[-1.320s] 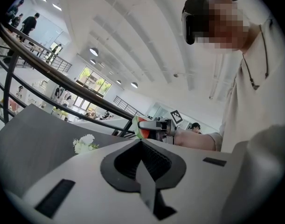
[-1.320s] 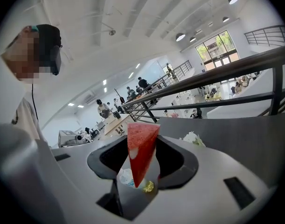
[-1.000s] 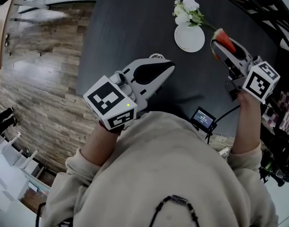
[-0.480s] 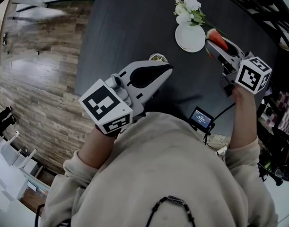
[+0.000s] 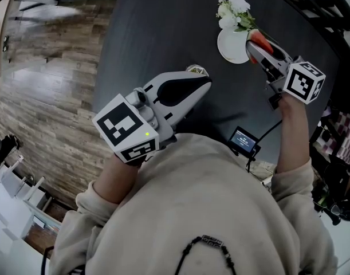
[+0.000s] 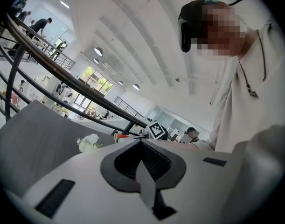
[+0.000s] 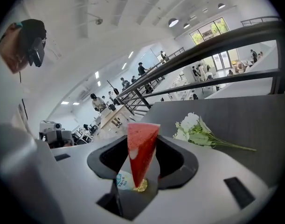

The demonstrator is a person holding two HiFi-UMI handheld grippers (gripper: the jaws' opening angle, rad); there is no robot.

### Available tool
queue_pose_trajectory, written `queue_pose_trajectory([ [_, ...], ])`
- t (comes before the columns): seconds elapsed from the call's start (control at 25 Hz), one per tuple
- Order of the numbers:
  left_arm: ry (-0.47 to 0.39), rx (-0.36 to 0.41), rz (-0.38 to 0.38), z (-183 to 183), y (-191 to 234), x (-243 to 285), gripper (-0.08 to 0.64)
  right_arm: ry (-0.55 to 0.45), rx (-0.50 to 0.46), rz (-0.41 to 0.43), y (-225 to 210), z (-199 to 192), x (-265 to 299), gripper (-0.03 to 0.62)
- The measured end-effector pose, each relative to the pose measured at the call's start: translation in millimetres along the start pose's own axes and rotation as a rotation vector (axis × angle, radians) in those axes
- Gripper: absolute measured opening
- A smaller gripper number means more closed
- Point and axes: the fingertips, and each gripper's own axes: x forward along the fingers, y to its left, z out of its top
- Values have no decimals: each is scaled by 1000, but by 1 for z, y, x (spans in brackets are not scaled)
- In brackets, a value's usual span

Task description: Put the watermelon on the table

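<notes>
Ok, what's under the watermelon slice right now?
The watermelon, held in the right gripper, hangs over the edge of the white plate on the dark table. The gripper covers the spot directly below, so any gap can't be seen.

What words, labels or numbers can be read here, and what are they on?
No text is readable.
Sticker below the watermelon: print blurred.
Screen: too small to read.
Marker cubes: black-and-white patterns, no letters.
Sweater print: too small to read.

Watermelon wedge point(image 7: 142, 149) upright in right gripper point(image 7: 143, 141) — white flowers point(image 7: 192, 130) beyond.
</notes>
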Motion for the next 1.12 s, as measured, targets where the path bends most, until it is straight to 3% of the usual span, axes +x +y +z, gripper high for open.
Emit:
queue_pose_trajectory([
  [0.84, -19, -38, 46, -3, 26, -10, 5, 182, 29, -98, -74, -49, 60, 198],
  [1.12, -30, -39, 69, 0, 33, -17, 5, 273, -2, -153, -97, -71, 78, 198],
])
